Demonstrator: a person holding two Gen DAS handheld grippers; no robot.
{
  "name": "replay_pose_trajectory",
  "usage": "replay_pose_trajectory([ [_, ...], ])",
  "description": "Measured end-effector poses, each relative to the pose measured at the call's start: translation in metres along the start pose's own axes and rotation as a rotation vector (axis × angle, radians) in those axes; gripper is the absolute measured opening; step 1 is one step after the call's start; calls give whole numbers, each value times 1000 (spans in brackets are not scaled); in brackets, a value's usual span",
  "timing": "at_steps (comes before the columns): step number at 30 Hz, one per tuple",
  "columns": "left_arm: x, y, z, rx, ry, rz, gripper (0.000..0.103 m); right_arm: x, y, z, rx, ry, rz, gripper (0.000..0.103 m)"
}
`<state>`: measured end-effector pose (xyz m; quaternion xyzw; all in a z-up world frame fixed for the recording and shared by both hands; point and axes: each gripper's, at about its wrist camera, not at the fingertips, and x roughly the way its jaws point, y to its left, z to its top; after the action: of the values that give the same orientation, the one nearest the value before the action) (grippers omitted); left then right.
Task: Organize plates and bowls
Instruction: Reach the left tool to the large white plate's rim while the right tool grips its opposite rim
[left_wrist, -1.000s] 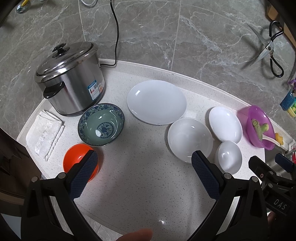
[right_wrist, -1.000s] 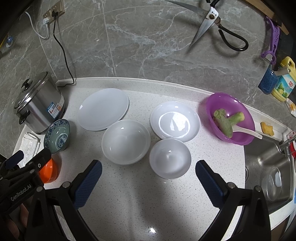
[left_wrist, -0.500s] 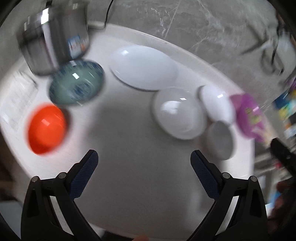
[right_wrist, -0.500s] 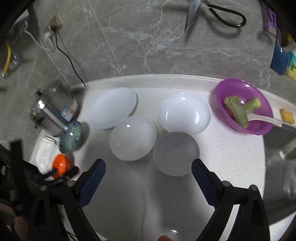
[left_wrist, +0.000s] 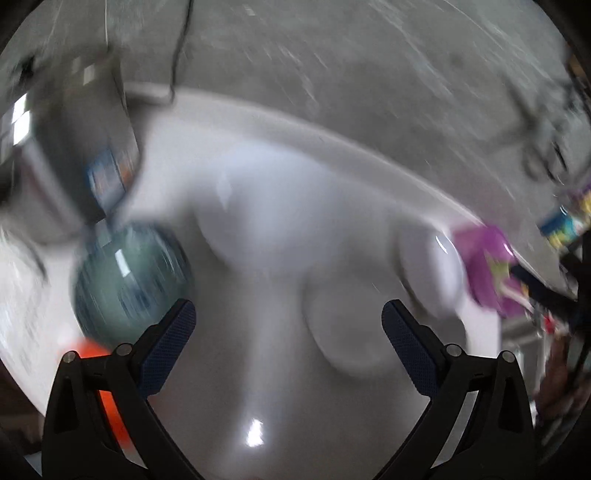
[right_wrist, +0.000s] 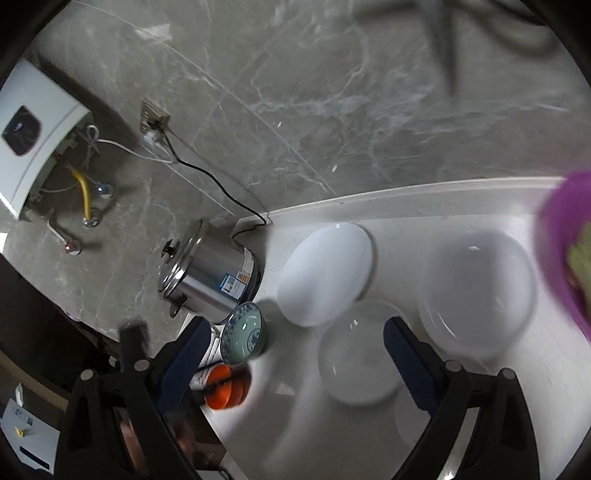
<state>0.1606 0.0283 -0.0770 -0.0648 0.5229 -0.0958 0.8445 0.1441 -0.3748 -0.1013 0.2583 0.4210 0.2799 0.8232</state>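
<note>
The plates and bowls are spread on the white counter (right_wrist: 424, 206), none stacked yet. In the right wrist view a large flat white plate (right_wrist: 325, 273) lies near the back, a second white plate (right_wrist: 480, 291) lies to its right, and a clear-looking white bowl (right_wrist: 354, 362) sits in front, between them. A patterned blue-green bowl (right_wrist: 245, 332) stands just beside the steel pot (right_wrist: 214, 280), and a small orange bowl (right_wrist: 225, 384) is seen in front of it. A purple bowl (right_wrist: 565, 236) with something green in it is cut by the right edge.

The right gripper (right_wrist: 295, 354) is spread wide and nothing is held between its jaws; the white bowl is seen just ahead of it. The left gripper (left_wrist: 288, 332) is also spread and empty, above the counter, though its view is heavily blurred.

The step in hand is judged to be an approach, with no dish gripped yet. For the next move, one dish must be chosen, a jaw must be lowered over its rim, and the rim must be pinched firmly, since a smooth glazed edge may slip.
</note>
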Motion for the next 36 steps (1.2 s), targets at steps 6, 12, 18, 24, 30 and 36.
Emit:
replay_pose_trajectory([
  [6,72,36,105,120,141,16,102,94,-29,41,170,71,-25,95],
  [12,132,70,141,155,264,-48,99,164,-57,50,262,193,-59,84],
  [18,167,90,144,102,341,-86,91,197,-84,48,348,283,-78,78],
  [24,192,103,147,81,371,-91,72,204,-101,42,375,306,-127,71],
  [30,209,111,149,67,390,-126,56,212,-119,41,413,329,-184,65],
  [36,212,120,140,73,404,-152,38,220,-120,42,412,346,-161,58],
])
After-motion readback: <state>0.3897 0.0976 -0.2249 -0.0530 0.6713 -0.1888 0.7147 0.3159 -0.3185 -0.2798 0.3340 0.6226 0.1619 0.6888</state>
